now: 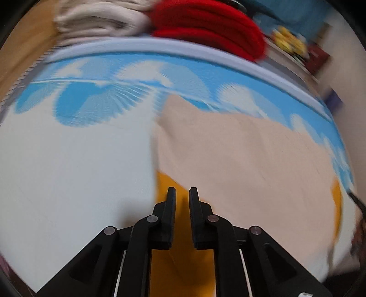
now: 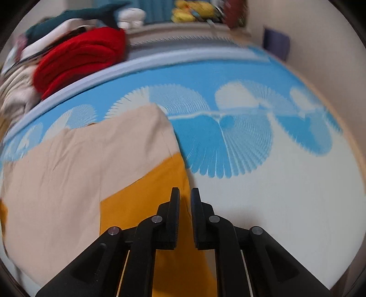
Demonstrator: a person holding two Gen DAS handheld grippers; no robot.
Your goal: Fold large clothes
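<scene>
A large garment lies spread on the bed, beige [image 1: 240, 160] [image 2: 68, 171] on top with orange cloth [image 1: 183, 269] [image 2: 141, 205] showing at its near corners. My left gripper [image 1: 182, 189] sits at the garment's left near corner. Its jaws are almost together, and orange cloth fills the narrow slit between them. My right gripper [image 2: 185, 190] sits at the right near corner in the same way, on the orange edge beside the bare sheet. At the far right edge of the left wrist view, the right gripper [image 1: 356, 201] appears as a dark shape. Both views are blurred.
The bed sheet [image 1: 68, 171] [image 2: 274, 205] is white near me and blue with white fan patterns further back. Folded red [image 1: 205, 22] [image 2: 80, 57] and cream [image 1: 96, 20] clothes are stacked beyond the far edge. Yellow soft toys [image 2: 194, 11] sit by the wall.
</scene>
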